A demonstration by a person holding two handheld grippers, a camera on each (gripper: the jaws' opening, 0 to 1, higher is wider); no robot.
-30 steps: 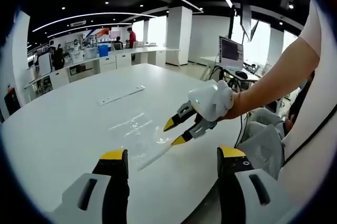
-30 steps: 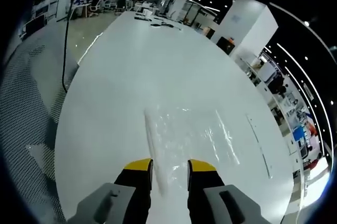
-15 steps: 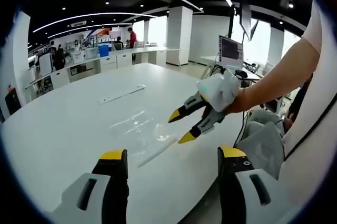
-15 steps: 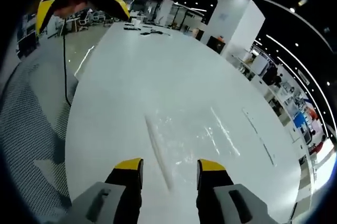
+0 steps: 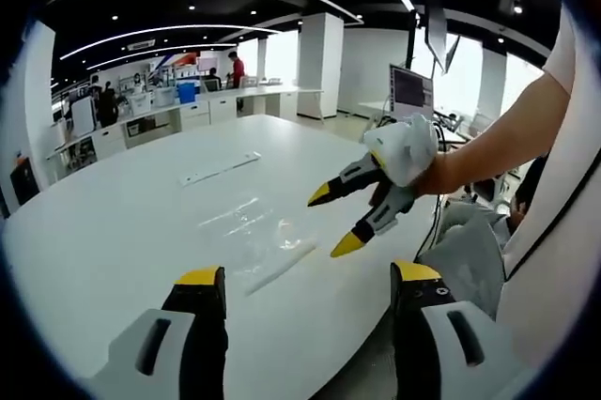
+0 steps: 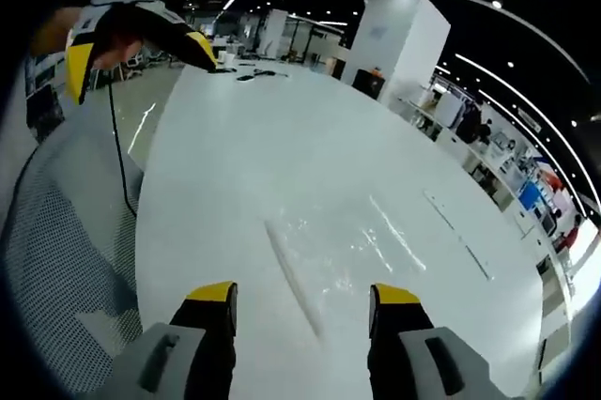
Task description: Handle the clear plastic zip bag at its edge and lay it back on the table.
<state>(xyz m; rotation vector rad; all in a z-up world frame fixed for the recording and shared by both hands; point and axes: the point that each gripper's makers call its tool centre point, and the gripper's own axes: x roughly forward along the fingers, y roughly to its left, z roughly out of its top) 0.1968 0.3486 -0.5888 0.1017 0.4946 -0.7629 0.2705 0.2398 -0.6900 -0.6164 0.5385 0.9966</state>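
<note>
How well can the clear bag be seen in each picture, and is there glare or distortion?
Left gripper view: clear zip bag is faint, seen mostly by highlights on the white table. Right gripper view: the bag glints; fisheye curves the table edge.

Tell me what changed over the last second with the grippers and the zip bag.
The right gripper let go of the zip bag's edge, opened its jaws wide and lifted up and away. The bag now lies flat on the white table. The left gripper stayed open and apart from the bag.
</note>
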